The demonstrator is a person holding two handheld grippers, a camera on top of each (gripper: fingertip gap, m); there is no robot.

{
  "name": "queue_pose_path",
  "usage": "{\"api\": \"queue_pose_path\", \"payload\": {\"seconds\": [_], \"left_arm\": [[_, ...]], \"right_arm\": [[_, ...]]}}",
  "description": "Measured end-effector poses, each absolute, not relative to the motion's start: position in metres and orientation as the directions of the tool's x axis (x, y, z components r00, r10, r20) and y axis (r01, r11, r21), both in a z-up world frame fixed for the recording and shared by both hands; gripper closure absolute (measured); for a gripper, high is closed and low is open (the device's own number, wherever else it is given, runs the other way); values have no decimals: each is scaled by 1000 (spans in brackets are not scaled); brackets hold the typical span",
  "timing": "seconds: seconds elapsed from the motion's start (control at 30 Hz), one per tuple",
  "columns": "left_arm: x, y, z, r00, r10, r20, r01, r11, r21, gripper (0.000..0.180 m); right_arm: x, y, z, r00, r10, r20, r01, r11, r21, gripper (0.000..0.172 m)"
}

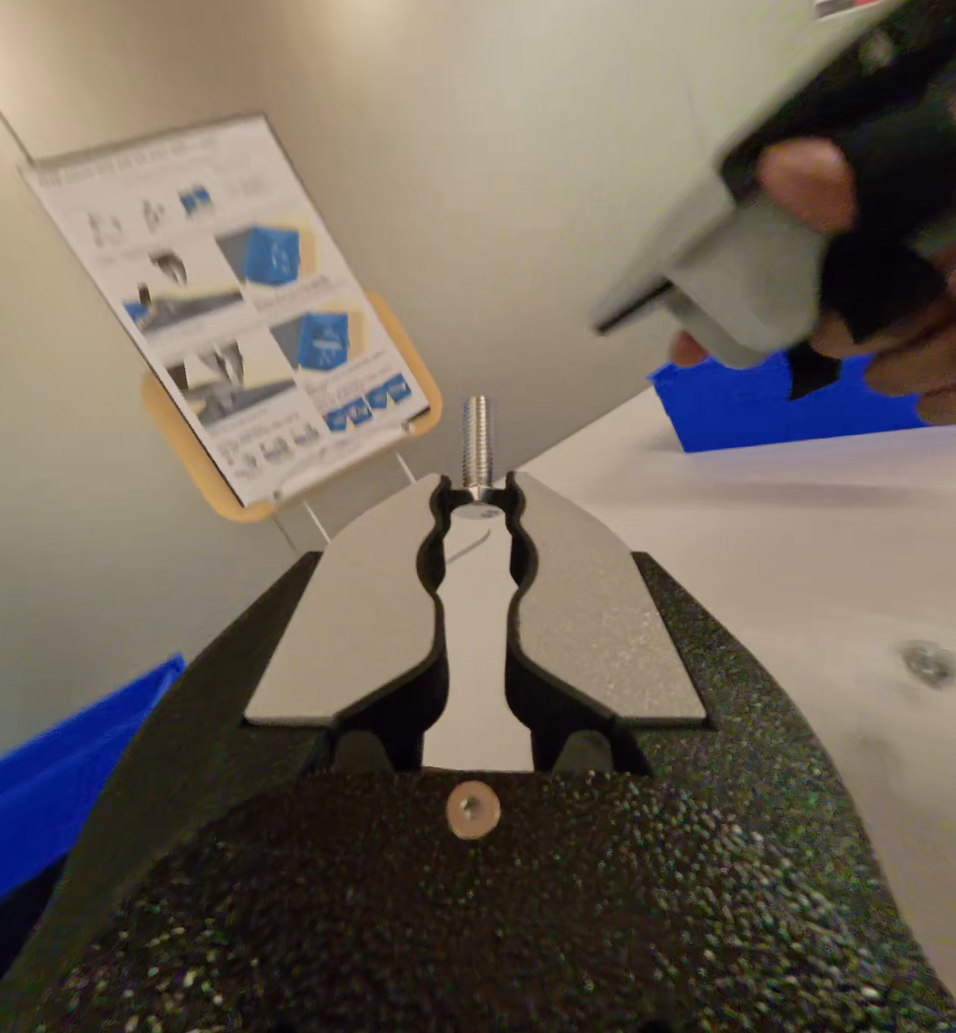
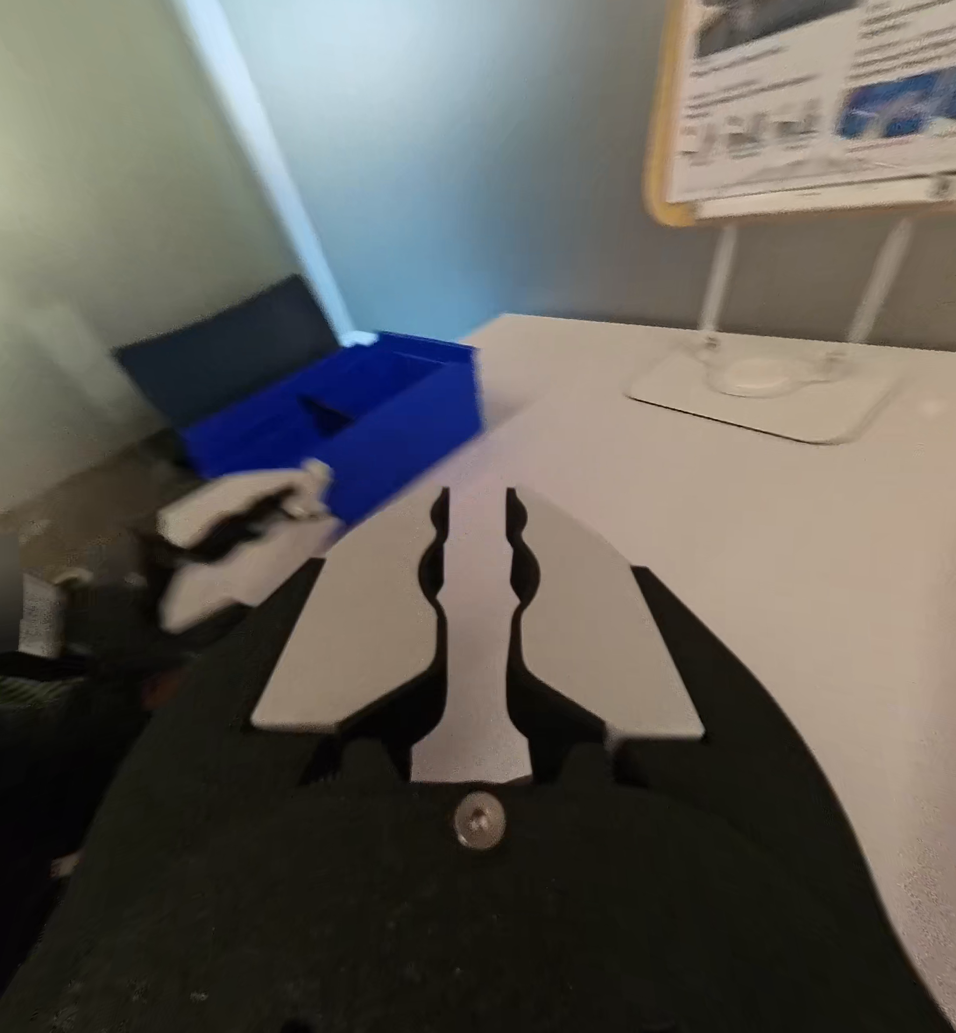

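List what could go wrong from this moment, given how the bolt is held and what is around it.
1. The left gripper pinches the silver bolt only by its head, at the very fingertips, with the threaded shank sticking up; a jolt might tip it or let it slip out.
2. The right gripper, open with nothing between its fingers, is blurred and close by; it might knock the bolt.
3. If dropped, the bolt may roll off the white table.

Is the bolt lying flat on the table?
No, the bolt stands upright, its head clamped between the left gripper's fingertips.

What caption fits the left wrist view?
Left gripper clamps a silver bolt by its head, threads upward.
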State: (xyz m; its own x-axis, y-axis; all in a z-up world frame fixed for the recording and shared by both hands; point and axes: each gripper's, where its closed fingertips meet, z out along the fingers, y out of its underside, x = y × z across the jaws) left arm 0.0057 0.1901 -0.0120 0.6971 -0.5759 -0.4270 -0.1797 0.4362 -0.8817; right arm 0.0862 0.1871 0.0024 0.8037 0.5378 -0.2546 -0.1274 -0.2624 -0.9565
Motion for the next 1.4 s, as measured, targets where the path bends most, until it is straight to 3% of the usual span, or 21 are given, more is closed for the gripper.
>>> {"api": "queue_pose_path", "payload": {"seconds": [0.17, 0.27, 0.33, 0.43, 0.53, 0.63, 0.73, 0.8, 1.07, 1.2, 1.33, 1.4], "left_arm": [[0, 204, -46, 679, -631, -375, -218, 314, -924, 163], [13, 202, -55, 657, -646, -389, -239, 311, -920, 163], [21, 203, -60, 645, -660, -386, -249, 296, -922, 163], [31, 201, -65, 612, -674, -412, -283, 300, -911, 163], [35, 196, -70, 573, -691, -441, -314, 312, -897, 163], [27, 195, -76, 579, -704, -412, -317, 271, -909, 163], [19, 188, -86, 565, -723, -398, -332, 242, -912, 163], [19, 180, -87, 540, -732, -415, -340, 262, -903, 163], [28, 158, -101, 426, -797, -428, -390, 265, -882, 163], [32, 146, -107, 365, -827, -428, -413, 268, -870, 163], [34, 127, -113, 280, -872, -401, -421, 264, -868, 163], [34, 116, -118, 228, -896, -382, -432, 258, -864, 163]], "right_arm": [[142, 203, -70, 797, 389, -462, -366, -297, -882, 157], [166, 203, -70, 813, 292, -504, -506, -76, -859, 162], [177, 200, -51, 838, 271, -473, -513, 95, -853, 166], [168, 204, -48, 840, 325, -435, -481, 74, -874, 169], [151, 196, -37, 810, 487, -327, -358, -31, -933, 169], [104, 141, -57, 579, 791, -198, -26, -224, -974, 170], [79, 72, -111, 339, 941, -8, 438, -166, -883, 170], [73, 52, -133, 255, 966, 50, 572, -109, -813, 168], [58, 38, -161, 228, 973, 38, 697, -135, -705, 147], [59, 37, -179, 242, 967, 80, 778, -143, -612, 154], [59, 46, -177, 333, 942, 48, 746, -232, -624, 155], [59, 57, -161, 414, 910, -13, 637, -299, -711, 155]]}}
